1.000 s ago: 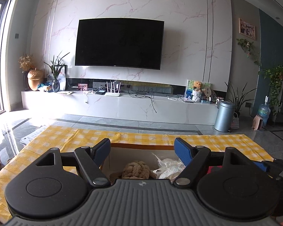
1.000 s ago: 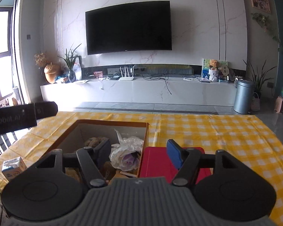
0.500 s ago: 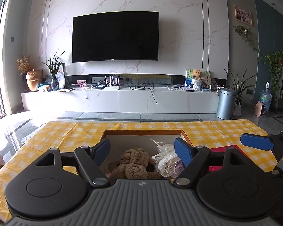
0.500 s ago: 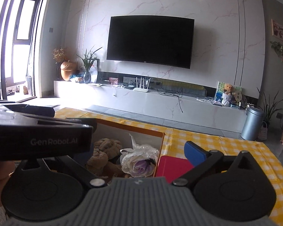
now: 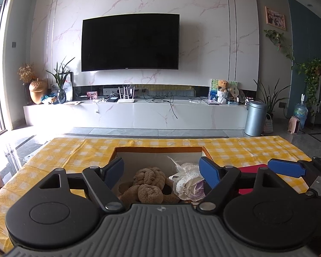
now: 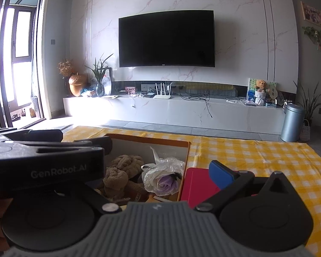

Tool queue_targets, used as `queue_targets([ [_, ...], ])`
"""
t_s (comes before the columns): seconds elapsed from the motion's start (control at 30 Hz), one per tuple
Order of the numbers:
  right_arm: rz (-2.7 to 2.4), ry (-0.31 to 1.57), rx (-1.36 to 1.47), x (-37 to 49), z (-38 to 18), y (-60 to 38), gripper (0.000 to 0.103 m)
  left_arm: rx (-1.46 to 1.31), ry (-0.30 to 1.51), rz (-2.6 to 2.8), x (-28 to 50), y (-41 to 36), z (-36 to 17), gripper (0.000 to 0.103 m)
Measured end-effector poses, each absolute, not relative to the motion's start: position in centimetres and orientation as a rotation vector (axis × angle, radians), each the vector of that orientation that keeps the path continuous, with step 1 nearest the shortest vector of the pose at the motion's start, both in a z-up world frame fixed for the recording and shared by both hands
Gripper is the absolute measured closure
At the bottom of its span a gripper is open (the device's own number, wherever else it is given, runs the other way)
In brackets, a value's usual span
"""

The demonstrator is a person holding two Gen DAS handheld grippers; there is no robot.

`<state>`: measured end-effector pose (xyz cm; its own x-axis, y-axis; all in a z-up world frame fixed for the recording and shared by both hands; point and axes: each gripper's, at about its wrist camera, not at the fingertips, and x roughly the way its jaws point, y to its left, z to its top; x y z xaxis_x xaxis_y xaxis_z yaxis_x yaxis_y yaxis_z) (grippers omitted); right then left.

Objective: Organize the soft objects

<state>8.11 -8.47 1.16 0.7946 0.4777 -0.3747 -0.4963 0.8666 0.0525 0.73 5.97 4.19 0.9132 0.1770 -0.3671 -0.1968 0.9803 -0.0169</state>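
Plush toy (image 5: 148,185), brown and knitted in look, lies inside the open cardboard box (image 5: 158,149) on the surface (image 5: 235,147), which is covered by a yellow checked cloth. At 3 o'clock of the toy, in the same box and touching it, is an artificial purple rose in a crinkled plastic wrap (image 6: 165,177). Outside the box, just beside its wall at 3 o'clock, a flat red item (image 6: 198,185) lies on the cloth. The left tool (image 5: 161,169) hangs over the near part of the box with its jaws wide apart and nothing between its blue pads (image 5: 208,172); the toy and the rose show between them, but lower. The right tool (image 6: 160,160) is also spread wide and holds nothing; its right pad (image 6: 221,174) is over the red item, and the left one is hidden behind the body of the left tool. At 12 o'clock, far behind the surface, a dark television (image 5: 130,42) hangs on the marble wall.
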Motion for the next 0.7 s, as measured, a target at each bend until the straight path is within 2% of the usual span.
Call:
queue_targets([
  [0.7,0.503,0.448,-0.074,8.72,0.52,-8.67,0.003,-0.062,0.404,0.216,1.12,5.94,3.55,0.009],
])
